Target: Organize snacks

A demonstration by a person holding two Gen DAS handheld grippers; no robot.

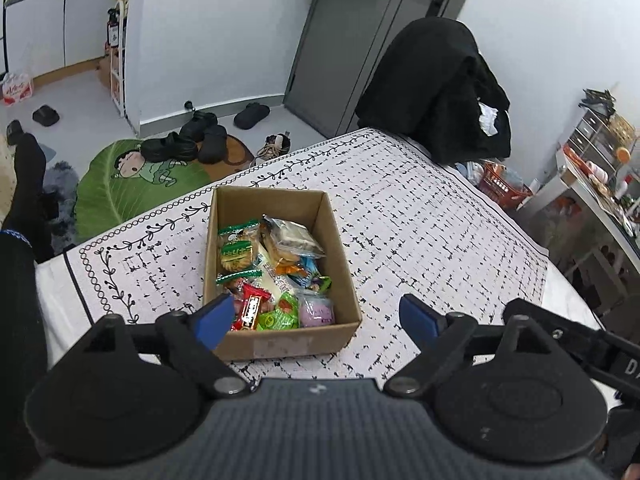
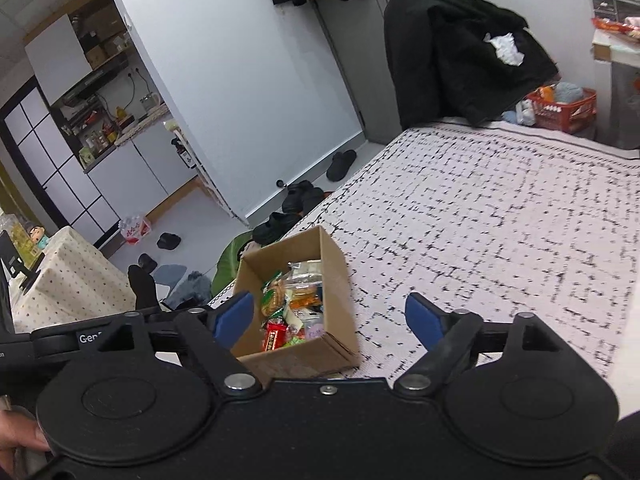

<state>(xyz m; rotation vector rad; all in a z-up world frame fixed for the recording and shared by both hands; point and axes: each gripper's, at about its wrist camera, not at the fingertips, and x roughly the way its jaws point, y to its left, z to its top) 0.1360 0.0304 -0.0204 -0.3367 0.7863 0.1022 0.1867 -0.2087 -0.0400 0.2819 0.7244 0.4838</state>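
An open cardboard box (image 1: 342, 264) sits on the patterned tablecloth (image 1: 420, 216), filled with several wrapped snacks (image 1: 276, 280): green cookie packs, a red wrapper, a purple pack, clear bags. My left gripper (image 1: 316, 320) hovers above the box's near end, open, blue pads wide apart, nothing between them. In the right wrist view the same box (image 2: 336, 268) lies ahead and a little left, snacks (image 2: 292, 312) inside. My right gripper (image 2: 330, 318) is open too and holds nothing; its left pad overlaps the box's near left corner in the picture.
A chair draped with black clothing (image 1: 436, 84) stands at the table's far side. Shoes (image 1: 188, 142) and a green leaf-shaped mat (image 1: 132, 188) lie on the floor to the left. A red basket (image 2: 564, 108) and a shelf unit (image 1: 600, 148) stand at the right. A sleeve (image 1: 16, 280) shows at the left edge.
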